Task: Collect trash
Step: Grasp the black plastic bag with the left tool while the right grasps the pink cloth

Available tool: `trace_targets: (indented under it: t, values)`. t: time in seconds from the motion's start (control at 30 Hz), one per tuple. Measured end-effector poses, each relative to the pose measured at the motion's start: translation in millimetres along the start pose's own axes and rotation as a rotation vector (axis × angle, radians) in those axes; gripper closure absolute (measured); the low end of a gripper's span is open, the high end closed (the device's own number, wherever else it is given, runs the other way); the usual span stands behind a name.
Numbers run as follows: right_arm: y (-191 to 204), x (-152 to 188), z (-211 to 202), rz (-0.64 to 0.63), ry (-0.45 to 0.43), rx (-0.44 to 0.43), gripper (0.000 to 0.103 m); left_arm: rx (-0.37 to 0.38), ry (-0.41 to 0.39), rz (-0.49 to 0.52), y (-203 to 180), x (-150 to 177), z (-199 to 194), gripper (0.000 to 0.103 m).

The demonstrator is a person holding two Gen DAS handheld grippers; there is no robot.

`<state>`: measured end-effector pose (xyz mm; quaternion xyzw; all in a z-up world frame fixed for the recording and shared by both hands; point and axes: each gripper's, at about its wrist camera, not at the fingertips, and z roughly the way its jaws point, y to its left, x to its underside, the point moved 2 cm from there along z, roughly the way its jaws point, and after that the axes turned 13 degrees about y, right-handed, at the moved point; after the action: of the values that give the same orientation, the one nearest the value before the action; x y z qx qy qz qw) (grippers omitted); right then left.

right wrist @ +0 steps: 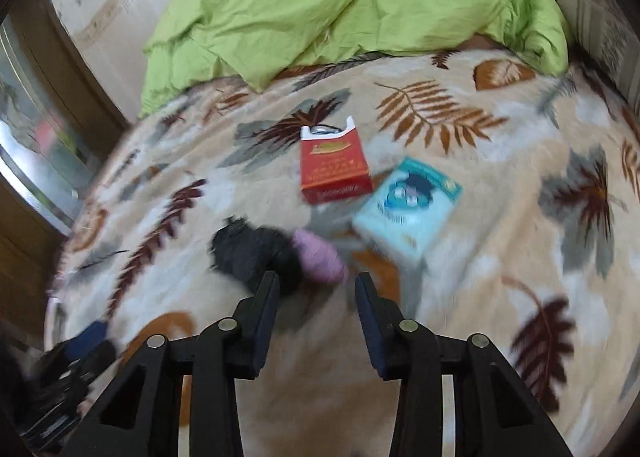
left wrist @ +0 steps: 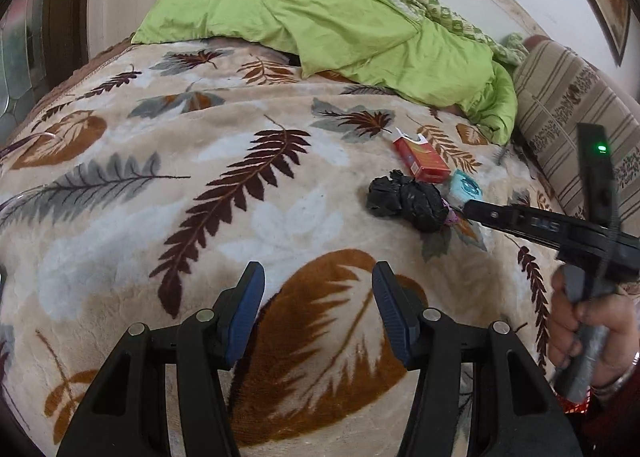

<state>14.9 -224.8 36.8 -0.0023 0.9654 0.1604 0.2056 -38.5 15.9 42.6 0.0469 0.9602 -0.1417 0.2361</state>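
Note:
A crumpled black plastic bag lies on the leaf-patterned blanket, with a red cigarette pack and a light blue packet behind it. In the right wrist view the black bag, a purple crumpled piece, the red pack and the blue packet lie just ahead of my open, empty right gripper. The right gripper shows in the left wrist view with its tip by the bag. My left gripper is open and empty, over bare blanket nearer than the trash.
A green quilt is bunched at the far side of the bed. A striped cushion lies at the right. A wall and a wooden door frame stand beyond on the left. The right wrist view is motion-blurred.

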Motion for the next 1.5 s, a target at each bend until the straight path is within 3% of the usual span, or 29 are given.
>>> trace_targets:
  t: [0.23,0.43,0.6,0.73,1.0,1.13,1.27,1.37,1.5]
  values:
    - [-6.7,-20.9,37.4,0.035,0.034,-0.015,0.063,0.029,0.008,-0.026,7.2,-2.8,0.4,0.048]
    - [12.0,-9.7,37.1,-0.003,0.036,-0.046,0.079,0.03,0.001,-0.052,13.9,-6.5,-0.6,0.048]
    - [59.0,21.4,37.2,-0.128,0.125,-0.188,0.08,0.027,-0.016,-0.085,22.2,-10.5,-3.8,0.048]
    - [75.7,43.2,15.8,-0.163,0.116,-0.268,0.08,0.039,-0.027,-0.114,27.5,-14.0,-4.3,0.048]
    - [25.5,50.4,-16.6,0.033,-0.019,-0.099,0.08,0.109,0.012,-0.04,-11.6,-33.7,26.0,0.048]
    - [8.2,43.5,-16.0,0.092,-0.044,-0.062,0.079,0.058,0.036,0.02,-39.5,-44.2,48.6,0.044]
    - [2.3,41.3,-11.1,0.111,-0.029,-0.064,0.079,-0.013,0.058,0.001,-41.0,-54.6,73.5,0.044]
    - [3.9,39.4,-9.6,0.1,-0.035,-0.053,0.079,-0.003,0.068,-0.032,-34.9,-58.7,83.5,0.06]
    - [9.8,40.8,-10.8,0.078,-0.052,-0.032,0.079,-0.032,0.03,-0.022,-35.2,-56.4,73.8,0.063]
